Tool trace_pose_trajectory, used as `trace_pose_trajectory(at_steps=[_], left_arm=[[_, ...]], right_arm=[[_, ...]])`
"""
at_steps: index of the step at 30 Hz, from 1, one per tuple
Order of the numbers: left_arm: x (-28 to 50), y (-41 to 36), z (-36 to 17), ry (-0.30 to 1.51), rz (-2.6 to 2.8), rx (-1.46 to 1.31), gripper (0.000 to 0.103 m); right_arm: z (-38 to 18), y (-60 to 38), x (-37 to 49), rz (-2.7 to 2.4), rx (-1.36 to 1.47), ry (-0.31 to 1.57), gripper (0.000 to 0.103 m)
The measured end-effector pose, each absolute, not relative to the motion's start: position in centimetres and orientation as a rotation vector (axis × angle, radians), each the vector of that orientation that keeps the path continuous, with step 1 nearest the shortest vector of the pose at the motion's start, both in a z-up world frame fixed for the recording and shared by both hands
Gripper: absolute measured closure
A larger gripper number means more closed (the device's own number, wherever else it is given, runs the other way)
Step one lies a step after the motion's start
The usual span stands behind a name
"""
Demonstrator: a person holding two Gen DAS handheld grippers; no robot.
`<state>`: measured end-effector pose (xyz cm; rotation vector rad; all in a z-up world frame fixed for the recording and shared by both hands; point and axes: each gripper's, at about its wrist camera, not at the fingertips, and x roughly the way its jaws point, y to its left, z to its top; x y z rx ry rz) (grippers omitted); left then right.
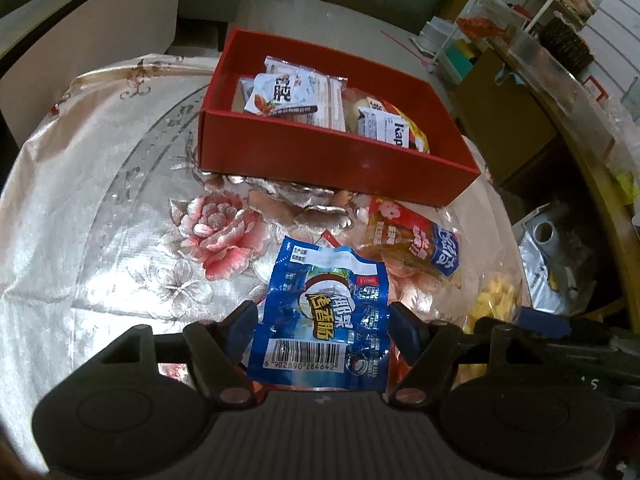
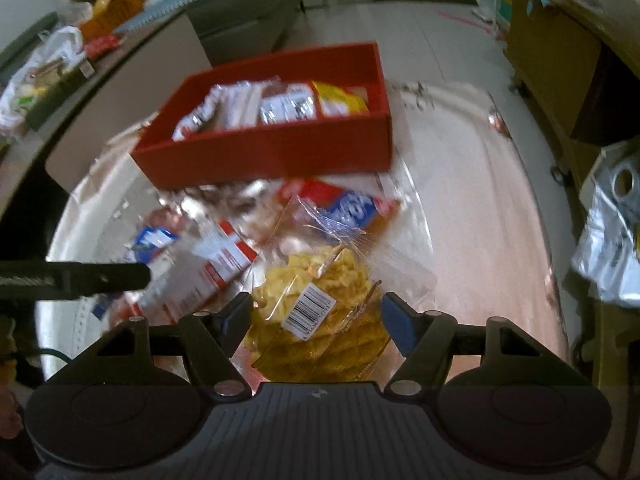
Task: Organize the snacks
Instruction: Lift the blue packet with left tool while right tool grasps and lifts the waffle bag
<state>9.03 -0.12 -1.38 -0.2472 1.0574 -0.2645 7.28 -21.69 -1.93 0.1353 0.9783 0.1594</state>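
Note:
My left gripper (image 1: pixel 324 316) is shut on a blue sausage packet (image 1: pixel 320 320) with a barcode, held just over the floral tablecloth. In the right wrist view my right gripper (image 2: pixel 316 312) is shut on a clear bag of yellow chips (image 2: pixel 316 300). The same chips (image 1: pixel 496 300) show at the right of the left wrist view. A red box (image 1: pixel 340 164) at the far side of the table holds several snack packets; it shows again as the red box (image 2: pixel 272 156). An orange and blue snack pack (image 1: pixel 412 240) lies in front of the box.
The round table's floral cloth (image 1: pixel 100 200) has bare room to the left. A silver bag (image 1: pixel 548 264) and cardboard boxes (image 1: pixel 504 120) stand on the floor to the right. A red and white packet (image 2: pixel 224 264) lies blurred beside the chips.

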Motion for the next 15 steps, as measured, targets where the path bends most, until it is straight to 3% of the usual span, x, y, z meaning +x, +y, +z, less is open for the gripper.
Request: trace_pose_trajectory(at_steps=[15], left_arm=[[10.0,-1.4,0.3,0.968,-0.228,-0.179,0.039]], right_arm=[[0.8,-20.4,8.6,0.191,0.112,0.879,0.027]])
